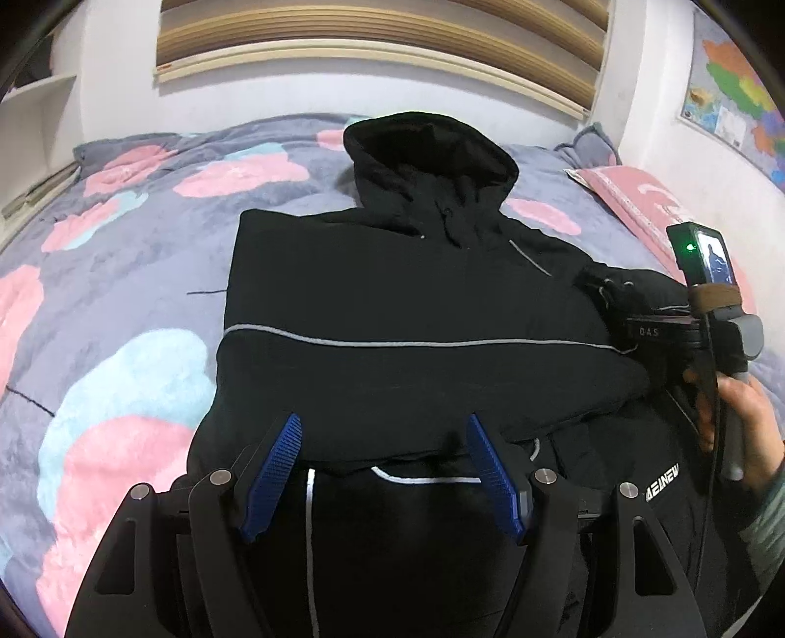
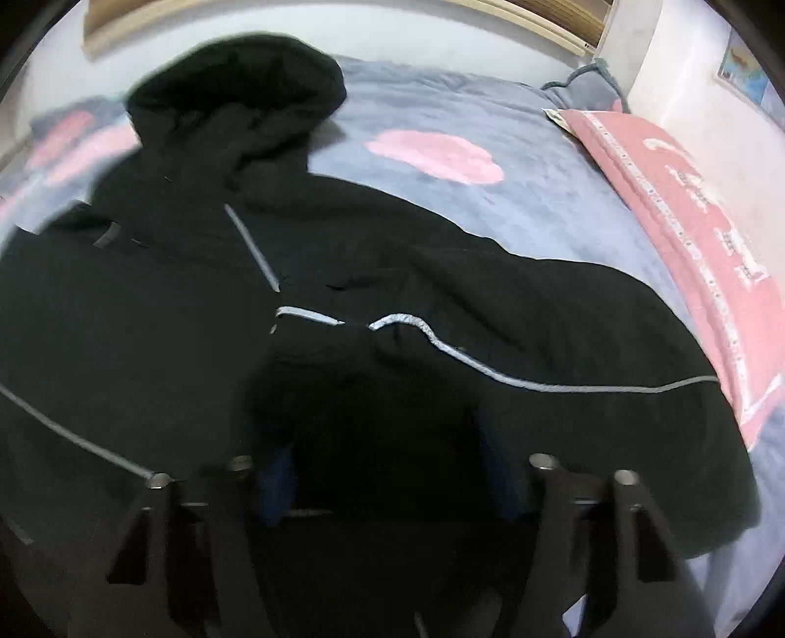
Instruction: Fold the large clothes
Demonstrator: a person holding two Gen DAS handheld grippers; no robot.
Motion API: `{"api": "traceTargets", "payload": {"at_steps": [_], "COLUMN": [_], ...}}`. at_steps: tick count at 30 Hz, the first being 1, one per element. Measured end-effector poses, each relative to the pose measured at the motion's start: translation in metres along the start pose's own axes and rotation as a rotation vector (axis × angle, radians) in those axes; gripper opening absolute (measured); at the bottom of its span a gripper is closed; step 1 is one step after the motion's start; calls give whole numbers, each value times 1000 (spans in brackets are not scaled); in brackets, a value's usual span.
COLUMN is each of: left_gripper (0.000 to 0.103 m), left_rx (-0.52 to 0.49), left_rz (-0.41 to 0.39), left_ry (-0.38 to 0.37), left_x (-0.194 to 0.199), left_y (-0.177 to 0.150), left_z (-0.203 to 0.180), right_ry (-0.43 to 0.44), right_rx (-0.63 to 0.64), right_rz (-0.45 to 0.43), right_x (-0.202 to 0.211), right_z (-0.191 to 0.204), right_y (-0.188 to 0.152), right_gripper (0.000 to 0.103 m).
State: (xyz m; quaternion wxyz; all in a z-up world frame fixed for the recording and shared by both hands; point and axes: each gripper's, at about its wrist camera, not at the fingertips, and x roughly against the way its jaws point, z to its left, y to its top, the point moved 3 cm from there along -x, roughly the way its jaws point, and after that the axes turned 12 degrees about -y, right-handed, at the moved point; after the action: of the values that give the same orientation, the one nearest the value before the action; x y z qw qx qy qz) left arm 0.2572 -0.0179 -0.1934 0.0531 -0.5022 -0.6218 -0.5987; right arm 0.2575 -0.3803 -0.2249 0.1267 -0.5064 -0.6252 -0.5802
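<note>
A large black hooded jacket point(image 1: 402, 304) with grey reflective piping lies on the bed, hood point(image 1: 427, 147) toward the wall. One sleeve is folded across the chest. My left gripper point(image 1: 382, 441) is open, its blue pads just above the folded sleeve's near edge, holding nothing. In the right wrist view the jacket point(image 2: 147, 304) fills the frame, and the other sleeve point(image 2: 564, 343) stretches right. My right gripper point(image 2: 387, 461) is among dark fabric bunched between its fingers; the blue pads are mostly hidden. The right gripper also shows in the left wrist view point(image 1: 706, 304), held by a hand at the jacket's right side.
The bed has a grey blanket point(image 1: 122, 275) with pink and blue cloud shapes. A pink pillow point(image 2: 687, 206) lies at the right by the wall. A window blind point(image 1: 382, 44) and a map poster point(image 1: 736, 88) are on the wall behind.
</note>
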Motion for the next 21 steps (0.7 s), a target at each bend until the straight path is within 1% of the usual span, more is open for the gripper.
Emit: {"api": "traceTargets", "payload": {"at_steps": [2, 3, 4, 7, 9, 12, 14, 17, 19, 20, 21], "left_gripper": [71, 71, 71, 71, 71, 71, 71, 71, 71, 71, 71], "left_rx": [9, 12, 18, 40, 55, 67, 73, 83, 88, 90, 90], "left_rz": [-16, -24, -34, -75, -100, -130, -139, -128, -114, -105, -96], "left_ry": [-7, -11, -15, -22, -20, -15, -6, 14, 19, 21, 20], "left_x": [4, 6, 9, 23, 33, 47, 52, 55, 54, 53, 53], "left_y": [1, 2, 3, 9, 12, 14, 13, 7, 3, 0, -2], "left_z": [3, 3, 4, 9, 14, 21, 25, 36, 42, 46, 49], "right_ry": [13, 36, 68, 175, 277, 374, 404, 407, 358, 343, 331], "right_rx": [-33, -47, -56, -30, -4, 66, 127, 194, 228, 237, 250], "right_rz": [-14, -24, -36, -102, -142, -162, -140, -49, -5, -8, -29], "right_x": [13, 23, 33, 80, 111, 137, 139, 113, 89, 83, 82], "right_z": [-6, -7, -4, 18, 44, 89, 126, 178, 202, 208, 211], "right_y": [6, 9, 14, 29, 37, 42, 36, 17, 6, 2, 0], "right_gripper": [35, 33, 33, 33, 33, 33, 33, 33, 43, 49, 52]}}
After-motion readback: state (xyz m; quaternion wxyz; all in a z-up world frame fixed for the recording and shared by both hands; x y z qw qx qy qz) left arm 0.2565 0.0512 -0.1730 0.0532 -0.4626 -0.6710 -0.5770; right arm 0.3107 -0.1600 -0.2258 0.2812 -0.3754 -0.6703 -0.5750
